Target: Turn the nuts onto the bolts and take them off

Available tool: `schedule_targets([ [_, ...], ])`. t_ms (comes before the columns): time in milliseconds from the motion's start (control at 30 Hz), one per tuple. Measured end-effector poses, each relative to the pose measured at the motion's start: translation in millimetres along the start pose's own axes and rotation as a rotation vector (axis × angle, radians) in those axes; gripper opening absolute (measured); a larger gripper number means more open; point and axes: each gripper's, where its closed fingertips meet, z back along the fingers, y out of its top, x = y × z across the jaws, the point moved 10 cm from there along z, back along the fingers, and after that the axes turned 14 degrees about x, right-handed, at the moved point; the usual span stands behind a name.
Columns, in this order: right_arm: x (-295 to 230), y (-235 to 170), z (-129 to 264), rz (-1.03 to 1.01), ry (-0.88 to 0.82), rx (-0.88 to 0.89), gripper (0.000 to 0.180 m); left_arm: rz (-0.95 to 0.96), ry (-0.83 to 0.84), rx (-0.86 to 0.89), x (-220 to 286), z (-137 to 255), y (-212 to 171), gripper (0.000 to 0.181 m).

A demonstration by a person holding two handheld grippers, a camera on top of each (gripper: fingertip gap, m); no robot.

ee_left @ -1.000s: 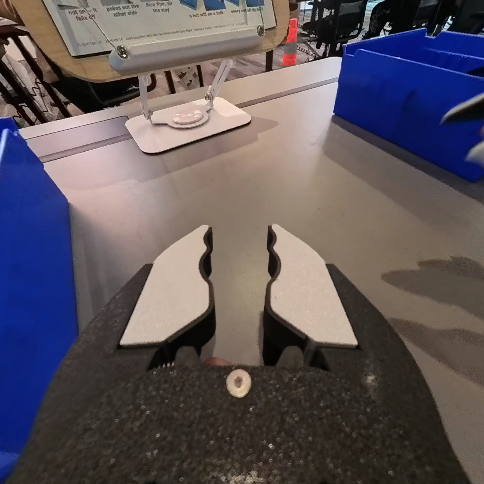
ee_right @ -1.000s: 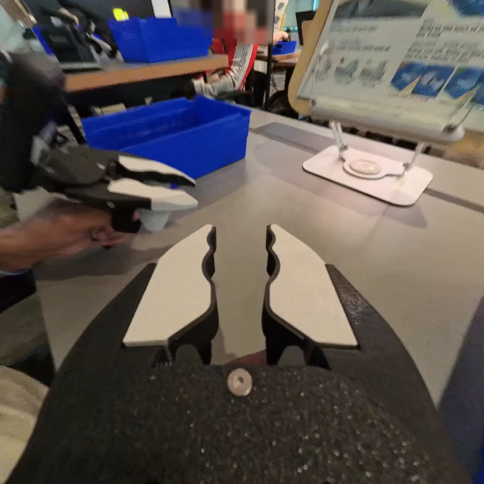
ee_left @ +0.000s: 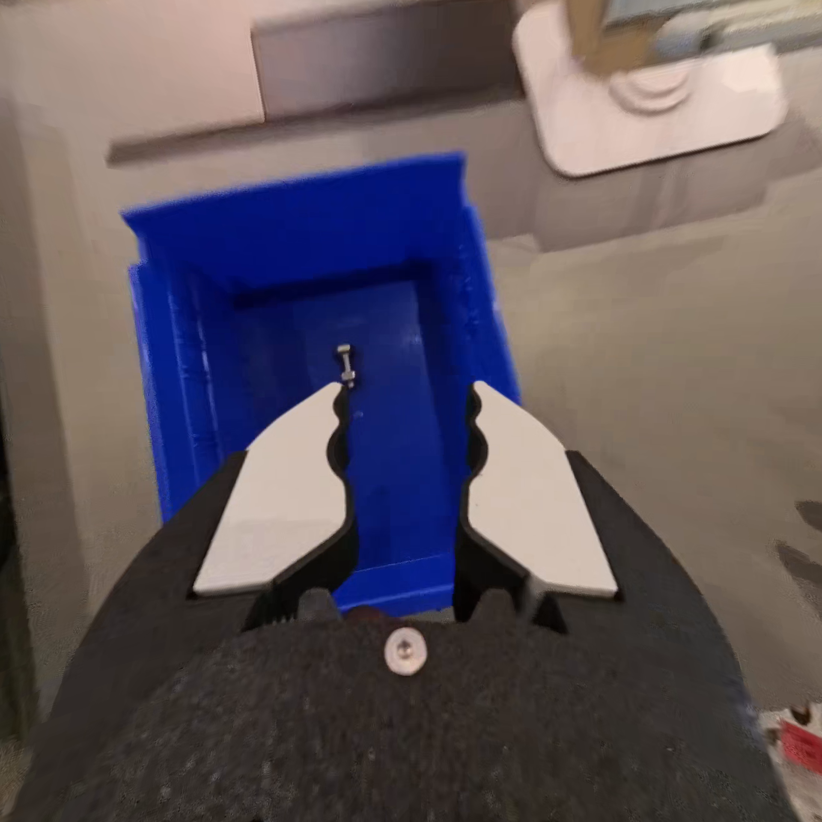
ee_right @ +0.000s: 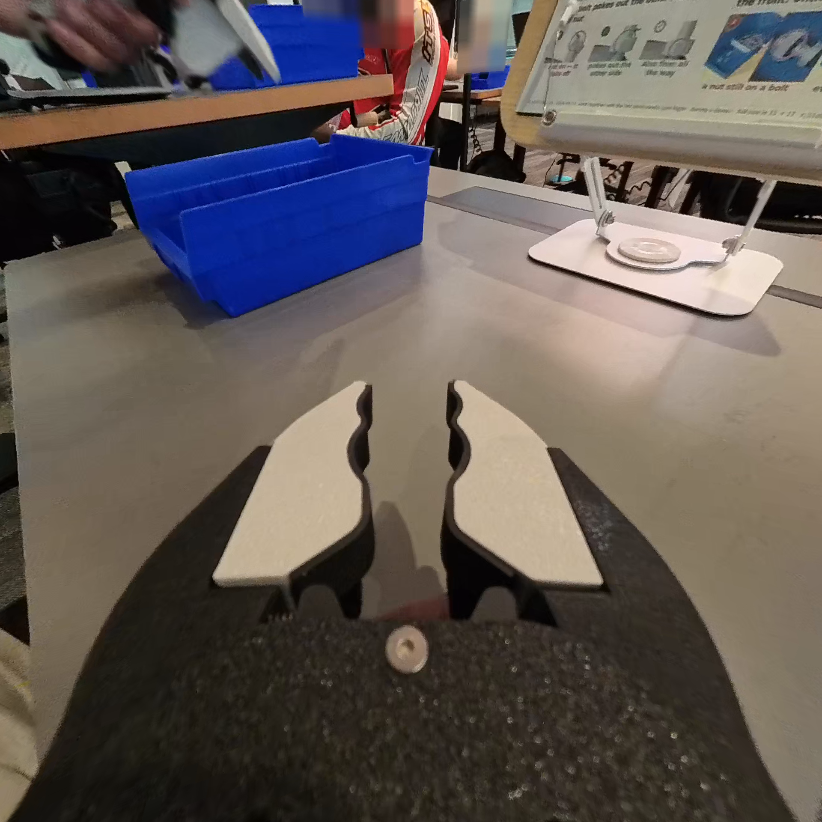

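A small metal bolt with a nut on it [ee_left: 345, 366] lies on the floor of a blue bin [ee_left: 293, 213]. My left gripper [ee_left: 404, 386] is open and empty, held above the bin and looking down into it; the bolt is just beyond its left fingertip. My right gripper [ee_right: 408, 383] is open and empty, low over the grey table [ee_right: 622, 422]. In the right wrist view the left gripper [ee_right: 249, 49] shows blurred, raised above the same blue bin [ee_right: 284, 231] at the table's far left.
A white stand [ee_right: 658, 267] holding an instruction sheet [ee_right: 694, 58] stands at the back right of the table; it also shows in the left wrist view [ee_left: 649, 102]. Behind are another table with blue bins [ee_right: 307, 40] and a seated person [ee_right: 409, 89]. My right fingertips sit around 35 cm from my left ones.
My left gripper has risen, swung left over the blue bin, tipped down into it and opened wider. My right gripper has opened slightly and stayed roughly in place.
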Motion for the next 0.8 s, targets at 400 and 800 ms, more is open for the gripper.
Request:
schedule_targets([
  [400,-5,-1,0,0.011,0.023,-0.015,0.030,0.243,0.084,-0.408,-53,-130,-68,0.053],
  [800,-5,-1,0,0.001,0.030,-0.027,0.028,0.094,0.054,-0.382,-59,-138,-75,0.020],
])
